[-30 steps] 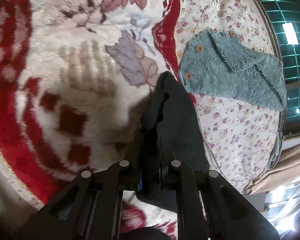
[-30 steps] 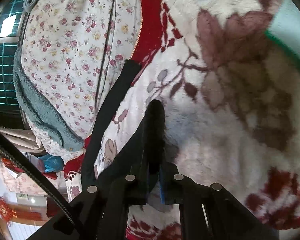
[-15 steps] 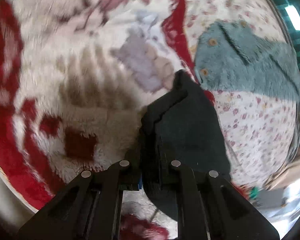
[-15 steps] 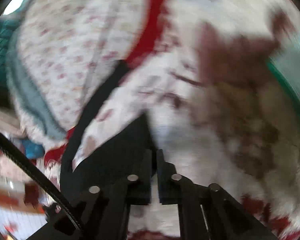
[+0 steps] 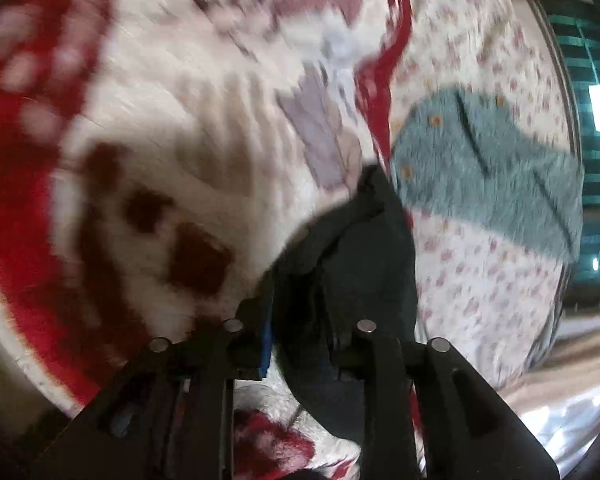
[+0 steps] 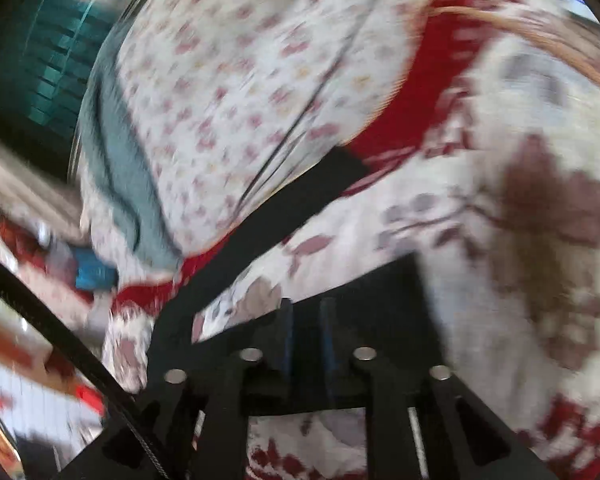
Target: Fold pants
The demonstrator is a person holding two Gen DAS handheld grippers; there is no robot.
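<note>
Pants (image 6: 284, 208) dark, long axis seemingly diagonal, toward upper right

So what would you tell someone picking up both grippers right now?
Left gripper: jaws just opened, a dark fold of the pants still bunched between them, seemingly not pinched.
Right gripper: jaws just opened, nothing clamped; the pants lie under it.
Pants: on the red and white blanket, one leg stretching towards the floral sheet; a teal fleece garment lies beyond.
Done: cloth laid down and let go.
Left: clear the left fingers, then probably fold again; the views are blurred.
</note>
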